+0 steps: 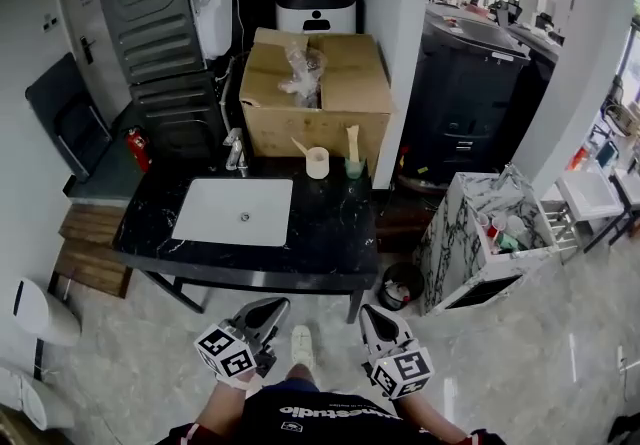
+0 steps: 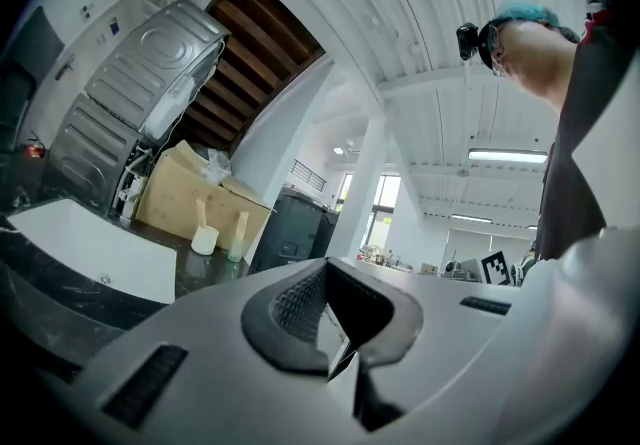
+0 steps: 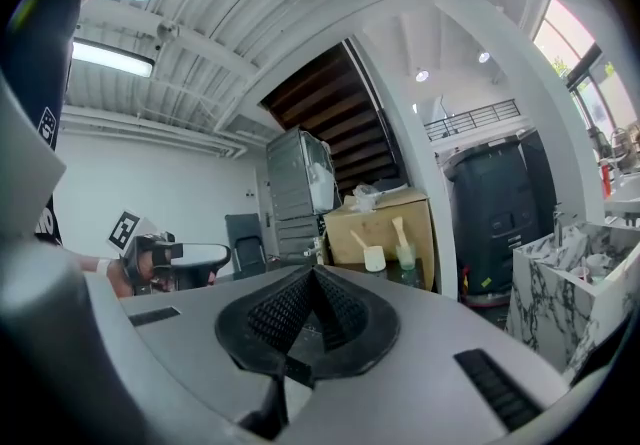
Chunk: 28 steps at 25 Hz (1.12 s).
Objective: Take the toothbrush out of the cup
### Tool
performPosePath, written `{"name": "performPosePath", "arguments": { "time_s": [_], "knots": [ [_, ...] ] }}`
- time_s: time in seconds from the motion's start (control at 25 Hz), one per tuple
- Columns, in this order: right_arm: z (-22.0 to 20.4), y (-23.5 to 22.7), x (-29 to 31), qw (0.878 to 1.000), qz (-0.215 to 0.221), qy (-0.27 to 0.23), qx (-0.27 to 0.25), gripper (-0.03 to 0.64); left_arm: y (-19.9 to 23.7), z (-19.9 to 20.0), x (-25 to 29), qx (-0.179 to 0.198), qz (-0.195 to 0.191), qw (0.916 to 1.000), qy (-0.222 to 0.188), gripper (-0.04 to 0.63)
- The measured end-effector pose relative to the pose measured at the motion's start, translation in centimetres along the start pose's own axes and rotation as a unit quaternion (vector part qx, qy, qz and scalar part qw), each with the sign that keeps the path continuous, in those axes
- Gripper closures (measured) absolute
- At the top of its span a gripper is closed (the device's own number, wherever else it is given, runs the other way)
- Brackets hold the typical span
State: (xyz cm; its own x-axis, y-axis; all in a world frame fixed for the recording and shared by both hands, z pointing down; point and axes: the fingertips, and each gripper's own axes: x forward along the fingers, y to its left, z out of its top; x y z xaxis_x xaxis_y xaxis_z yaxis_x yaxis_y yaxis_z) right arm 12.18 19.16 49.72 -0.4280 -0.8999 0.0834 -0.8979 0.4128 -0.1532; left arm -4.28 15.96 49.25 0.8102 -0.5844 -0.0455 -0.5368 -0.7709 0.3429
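Two cups stand at the back of the black counter (image 1: 330,233). The cream cup (image 1: 317,163) holds a wooden-handled toothbrush (image 1: 300,146) that leans left. The green translucent cup (image 1: 354,168) holds a pale toothbrush (image 1: 352,142) that stands upright. Both cups show small in the left gripper view, cream (image 2: 204,239) and green (image 2: 237,248), and in the right gripper view, cream (image 3: 374,258) and green (image 3: 405,255). My left gripper (image 1: 268,311) and right gripper (image 1: 376,317) hang low in front of the counter, far short of the cups. Both are shut and empty.
A white sink (image 1: 236,211) with a faucet (image 1: 235,150) fills the counter's left half. A cardboard box (image 1: 315,83) stands right behind the cups. A marble-patterned cabinet (image 1: 480,233) and a small bin (image 1: 400,285) stand to the right of the counter, and a red extinguisher (image 1: 138,148) stands to its left.
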Motion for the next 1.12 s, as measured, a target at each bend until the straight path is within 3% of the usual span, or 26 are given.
{"name": "performPosePath", "arguments": {
  "time_s": [0.12,0.32,0.72,0.92,1.12],
  "knots": [
    [0.3,-1.1,2.8,1.0,0.0,0.001,0.005,0.581,2.9,0.3,1.8,0.004,-0.007,1.0,-0.005,0.581],
    [1.2,-3.2,9.5,1.0,-0.003,0.006,-0.001,0.581,8.0,2.9,4.9,-0.057,-0.055,0.995,-0.061,0.581],
    [4.9,-4.9,24.4,0.999,-0.015,0.009,-0.033,0.581,21.2,7.2,11.4,0.043,-0.017,0.9988,0.011,0.581],
    [4.6,-5.6,28.4,0.999,-0.029,0.02,-0.032,0.581,26.0,8.1,13.3,0.039,-0.01,0.999,0.017,0.581],
    [4.3,-6.7,29.7,0.998,-0.037,0.034,-0.024,0.581,27.6,7.9,15.5,0.031,-0.016,0.9993,0.013,0.581]
  ]
}}
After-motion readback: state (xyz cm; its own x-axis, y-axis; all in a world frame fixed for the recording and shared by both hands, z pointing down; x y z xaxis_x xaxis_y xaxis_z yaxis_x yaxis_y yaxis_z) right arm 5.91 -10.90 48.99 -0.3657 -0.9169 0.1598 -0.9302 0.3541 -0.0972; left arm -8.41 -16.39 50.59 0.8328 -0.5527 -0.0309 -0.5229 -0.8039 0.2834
